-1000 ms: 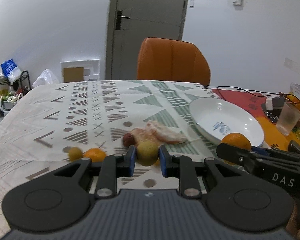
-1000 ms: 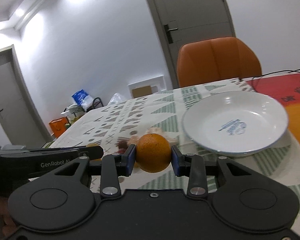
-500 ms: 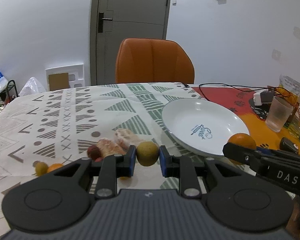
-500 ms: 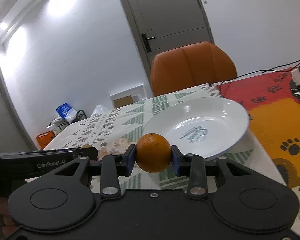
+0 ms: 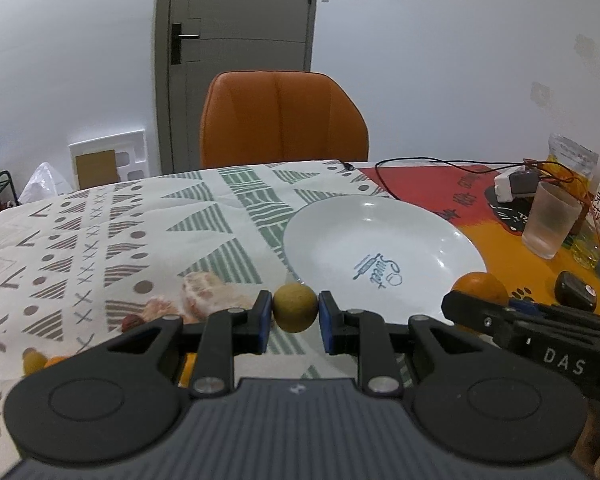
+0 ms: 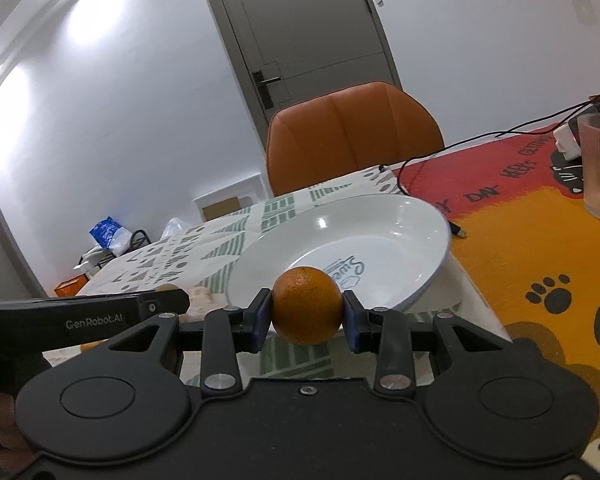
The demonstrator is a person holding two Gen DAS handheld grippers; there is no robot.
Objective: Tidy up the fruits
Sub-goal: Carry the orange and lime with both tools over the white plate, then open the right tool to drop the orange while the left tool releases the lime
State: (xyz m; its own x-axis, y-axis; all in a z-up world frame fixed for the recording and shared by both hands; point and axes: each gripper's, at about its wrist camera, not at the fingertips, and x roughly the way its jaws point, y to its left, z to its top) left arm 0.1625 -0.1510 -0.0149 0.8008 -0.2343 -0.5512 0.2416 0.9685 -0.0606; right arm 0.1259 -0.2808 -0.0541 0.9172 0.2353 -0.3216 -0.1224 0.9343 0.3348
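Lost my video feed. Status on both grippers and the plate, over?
Left gripper shut on olive-yellow fruit. Right gripper shut on orange. White plate holds no fruit, both grippers at its near rim. Nothing blocking.

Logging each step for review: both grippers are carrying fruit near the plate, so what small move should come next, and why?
Probably ease the right gripper forward over the white plate and lower the orange. The plate holds nothing yet, and the orange sits just short of its near rim.

left wrist: low, facing chair | right wrist: same; both share plate point(image 5: 380, 240)
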